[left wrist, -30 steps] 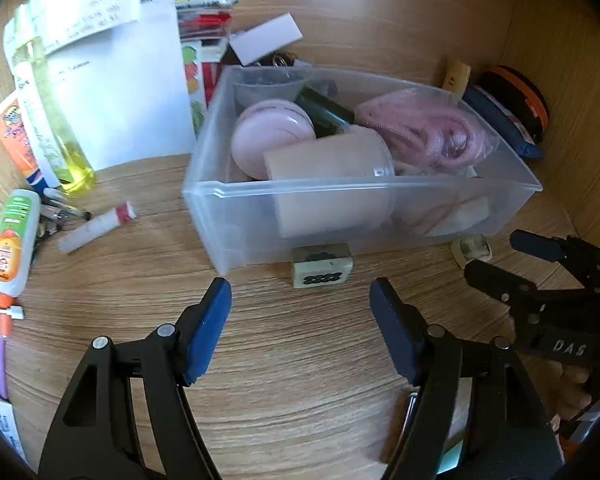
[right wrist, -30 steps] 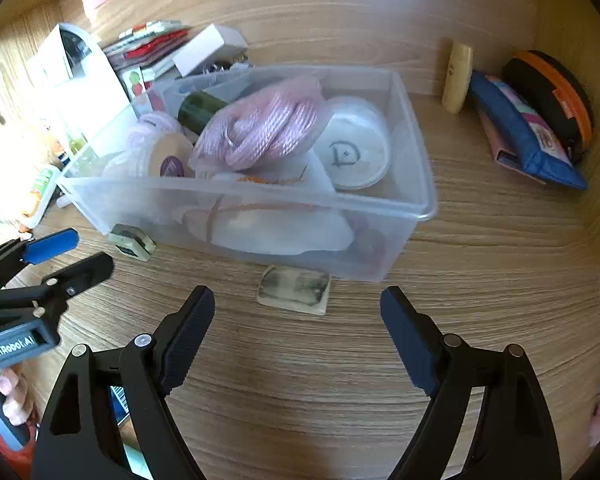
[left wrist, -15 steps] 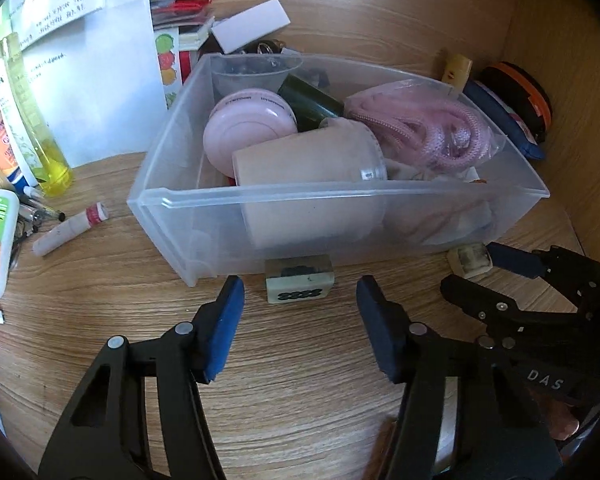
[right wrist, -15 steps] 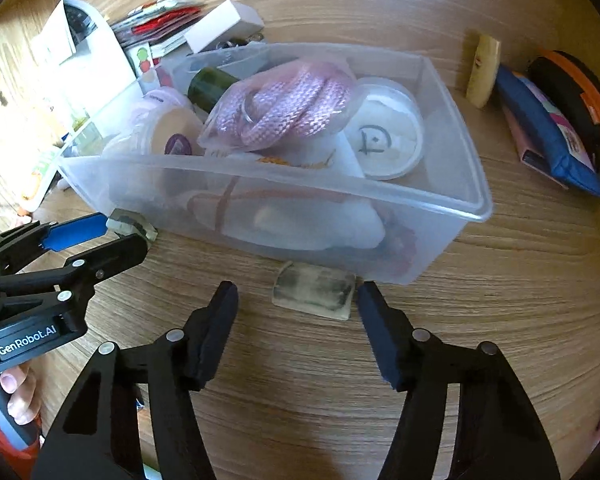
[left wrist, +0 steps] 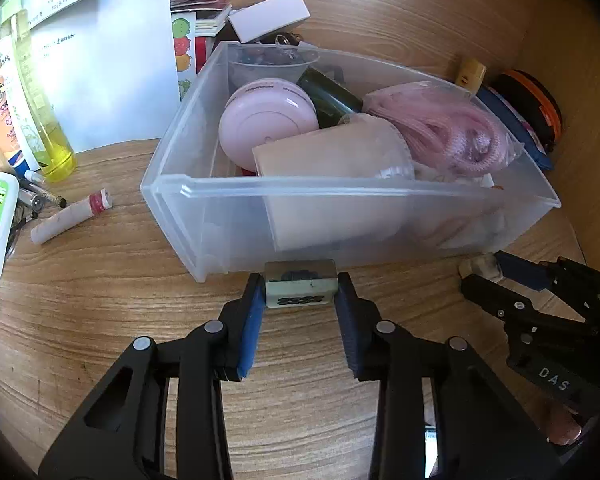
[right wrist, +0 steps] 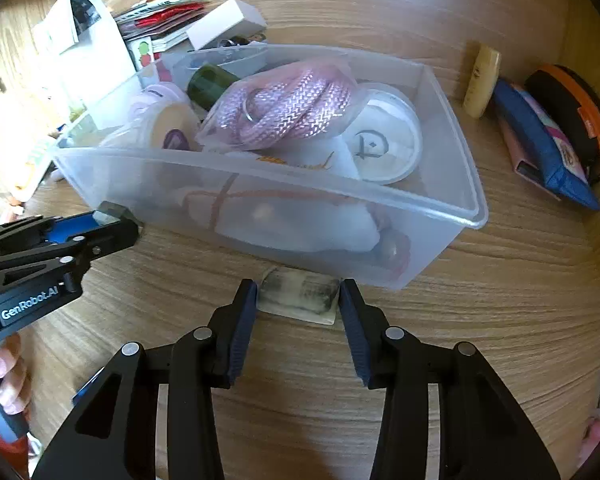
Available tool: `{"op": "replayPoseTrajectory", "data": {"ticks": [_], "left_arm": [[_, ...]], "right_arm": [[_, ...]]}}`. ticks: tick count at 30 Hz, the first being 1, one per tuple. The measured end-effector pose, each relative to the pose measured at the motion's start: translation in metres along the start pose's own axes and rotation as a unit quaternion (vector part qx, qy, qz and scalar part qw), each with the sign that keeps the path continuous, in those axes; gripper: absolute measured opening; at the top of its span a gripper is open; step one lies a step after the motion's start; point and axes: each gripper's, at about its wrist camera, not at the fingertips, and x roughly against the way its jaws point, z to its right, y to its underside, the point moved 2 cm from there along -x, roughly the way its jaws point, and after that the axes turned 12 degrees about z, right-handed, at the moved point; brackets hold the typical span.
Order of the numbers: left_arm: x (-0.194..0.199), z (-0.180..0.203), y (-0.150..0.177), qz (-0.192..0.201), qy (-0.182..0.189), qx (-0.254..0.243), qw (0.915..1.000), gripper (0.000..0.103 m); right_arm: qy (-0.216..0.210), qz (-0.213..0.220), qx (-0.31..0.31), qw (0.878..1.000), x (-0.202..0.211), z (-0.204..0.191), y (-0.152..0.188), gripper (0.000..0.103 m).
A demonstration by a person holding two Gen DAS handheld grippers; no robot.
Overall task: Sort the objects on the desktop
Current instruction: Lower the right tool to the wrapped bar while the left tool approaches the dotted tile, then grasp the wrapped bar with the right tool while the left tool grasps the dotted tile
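A clear plastic bin (left wrist: 340,196) on the wooden desk holds a pink round case, a beige cup, a pink rope in a bag and other items; it also shows in the right wrist view (right wrist: 452,208). My left gripper (left wrist: 300,292) is closed on a small pale green eraser (left wrist: 300,290) lying on the desk against the bin's front wall. My right gripper (right wrist: 298,300) brackets a smudged white eraser (right wrist: 298,298) at the bin's front wall, its pads touching or nearly touching the ends.
Left of the bin lie a lip balm tube (left wrist: 70,216), pens, a yellow bottle (left wrist: 48,136), sunscreen tubes and papers (left wrist: 108,60). Right of the bin sit a blue pouch (right wrist: 548,148), an orange-black case (right wrist: 580,120) and a beige stick (right wrist: 480,76).
Both grippers have moved forward to the bin's front wall and narrowed. The left fingers now clamp the green eraser; the right fingers now flank the white eraser.
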Motion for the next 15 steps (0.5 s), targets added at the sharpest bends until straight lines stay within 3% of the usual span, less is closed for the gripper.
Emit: {"op": "replayPoseTrajectory", "data": {"ticks": [10, 13, 15], "left_arm": [[0.024, -0.003, 0.004, 0.024, 0.006, 0.002, 0.9997, 0.033], [0.038, -0.003, 0.001, 0.039, 0.015, -0.002, 0.9991, 0.014], [0.046, -0.001, -0.002, 0.048, 0.024, -0.005, 0.9985, 0.014]], "right_arm": [[-0.043, 0.012, -0.022, 0.999, 0.019, 0.007, 0.0, 0.039], [-0.049, 0.022, -0.031, 0.998, 0.023, 0.009, -0.005, 0.039], [-0.05, 0.03, -0.035, 0.998, 0.029, 0.011, -0.008, 0.039]]}}
